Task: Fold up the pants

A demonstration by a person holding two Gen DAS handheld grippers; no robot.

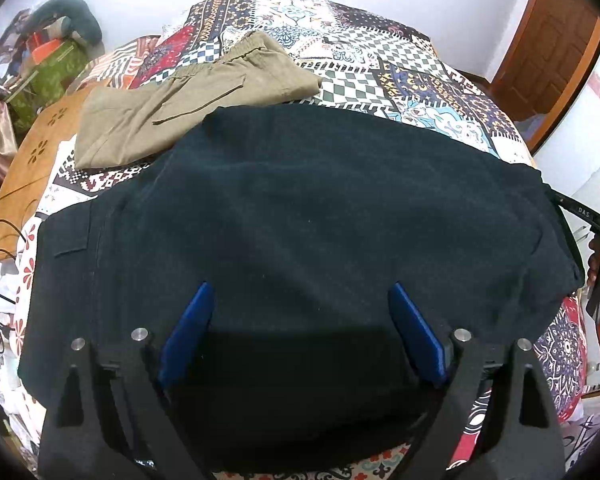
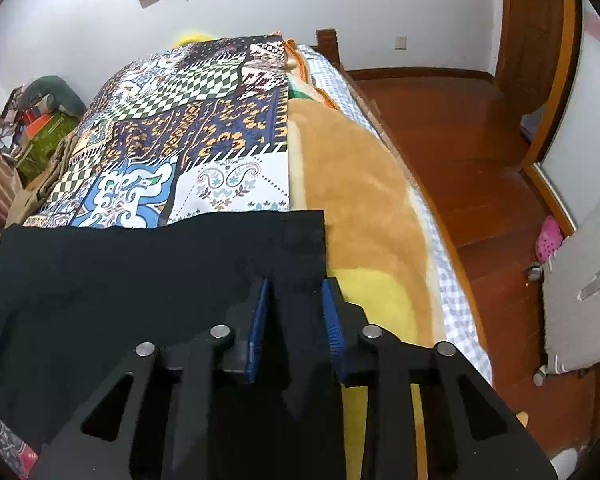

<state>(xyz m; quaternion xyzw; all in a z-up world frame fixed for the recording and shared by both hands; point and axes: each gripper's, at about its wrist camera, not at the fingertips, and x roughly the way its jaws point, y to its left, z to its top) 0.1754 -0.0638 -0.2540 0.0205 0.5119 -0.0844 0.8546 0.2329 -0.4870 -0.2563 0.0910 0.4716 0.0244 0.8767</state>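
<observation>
Black pants lie spread across the patterned bedspread, folded into a broad dark slab. My left gripper is open, its blue pads wide apart just above the near part of the pants. In the right wrist view the pants fill the lower left. My right gripper is partly open with its blue pads on either side of a strip of the black fabric near the pants' right edge; whether it grips the cloth I cannot tell.
Folded khaki pants lie at the far left of the bed. A tan and yellow blanket borders the bedspread on the right, then the bed edge and wooden floor. A cluttered pile stands at the far left.
</observation>
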